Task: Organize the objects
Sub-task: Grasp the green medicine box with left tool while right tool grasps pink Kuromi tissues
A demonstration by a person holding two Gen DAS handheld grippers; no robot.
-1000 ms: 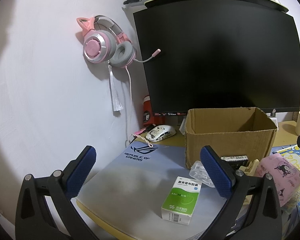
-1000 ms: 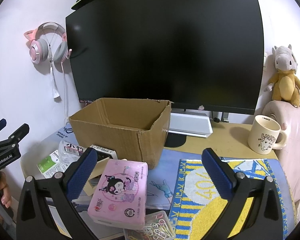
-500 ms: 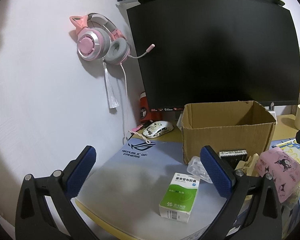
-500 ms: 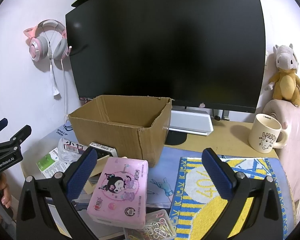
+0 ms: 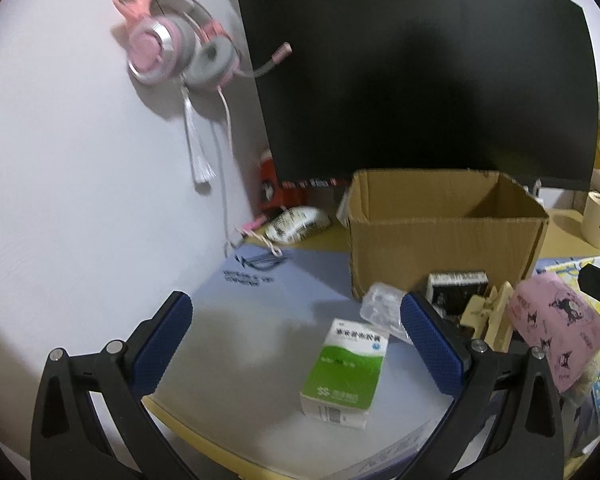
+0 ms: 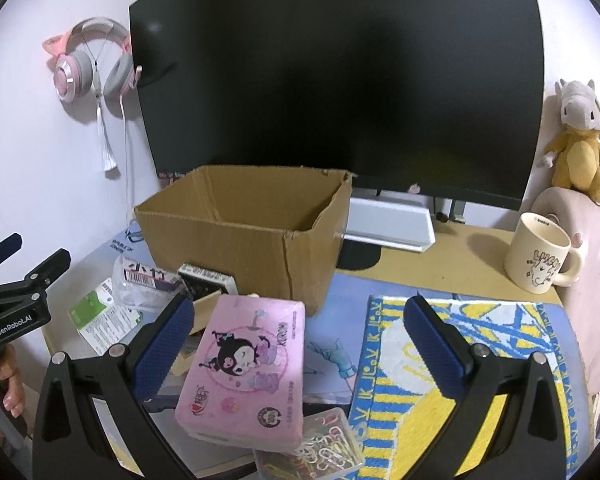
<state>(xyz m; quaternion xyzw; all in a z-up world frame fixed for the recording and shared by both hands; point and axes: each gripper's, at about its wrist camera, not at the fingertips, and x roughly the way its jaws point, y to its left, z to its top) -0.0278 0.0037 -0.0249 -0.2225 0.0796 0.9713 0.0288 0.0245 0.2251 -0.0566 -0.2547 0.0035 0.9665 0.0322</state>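
Left claw [image 5: 296, 344] released above green box [image 5: 346, 374], right claw [image 6: 300, 344] released over pink pack [image 6: 246, 372]

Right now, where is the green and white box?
In the left wrist view, the green and white box lies flat on the grey mat, between the open left gripper fingers, in front of the cardboard box.
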